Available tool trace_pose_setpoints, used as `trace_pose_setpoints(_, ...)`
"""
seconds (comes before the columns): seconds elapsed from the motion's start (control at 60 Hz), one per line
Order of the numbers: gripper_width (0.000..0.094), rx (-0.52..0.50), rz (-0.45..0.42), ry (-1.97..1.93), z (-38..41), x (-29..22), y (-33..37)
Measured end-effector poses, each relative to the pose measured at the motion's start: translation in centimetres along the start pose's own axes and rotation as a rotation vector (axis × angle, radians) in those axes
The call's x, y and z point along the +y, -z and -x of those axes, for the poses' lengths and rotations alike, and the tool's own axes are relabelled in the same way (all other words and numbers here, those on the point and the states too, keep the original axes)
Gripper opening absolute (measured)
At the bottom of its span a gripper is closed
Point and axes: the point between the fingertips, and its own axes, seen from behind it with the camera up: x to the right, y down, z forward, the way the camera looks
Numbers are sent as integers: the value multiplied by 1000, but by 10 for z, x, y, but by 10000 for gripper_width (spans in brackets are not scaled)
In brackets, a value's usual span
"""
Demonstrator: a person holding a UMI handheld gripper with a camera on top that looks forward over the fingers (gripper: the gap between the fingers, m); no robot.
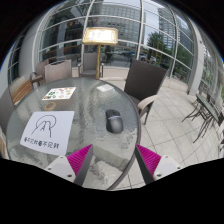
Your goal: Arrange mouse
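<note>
A dark grey computer mouse [114, 123] lies on a round glass table [95, 105], just ahead of my fingers and a little left of the middle between them. A white sheet with a drawn mouse outline [46, 130] lies to the left of the mouse, apart from it. My gripper [116, 165] is open, its magenta pads [80, 157] spread wide with nothing between them, held above the table's near edge.
A coloured leaflet [60, 93] lies at the table's far left. Chairs stand around: one beyond the table [146, 76], one at the far left [58, 70], one at the right [205, 108]. A sign stand [99, 38] is behind. Tiled floor lies to the right.
</note>
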Motion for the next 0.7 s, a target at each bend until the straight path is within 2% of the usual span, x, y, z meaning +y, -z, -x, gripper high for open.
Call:
trace_pose_setpoints(0.283,845,-52,-14,32,-9,-57,-109)
trace_pose_setpoints(0.433,702,-64,1,-3,-5,-64,-145)
trace_pose_setpoints(0.5,595,-72,23,-15,-5,-59,-153)
trace_pose_setpoints(0.533,494,-83,6,-34,-2,-64,-154)
trace_pose_setpoints(0.7,345,-54,21,4,-4,-61,-152)
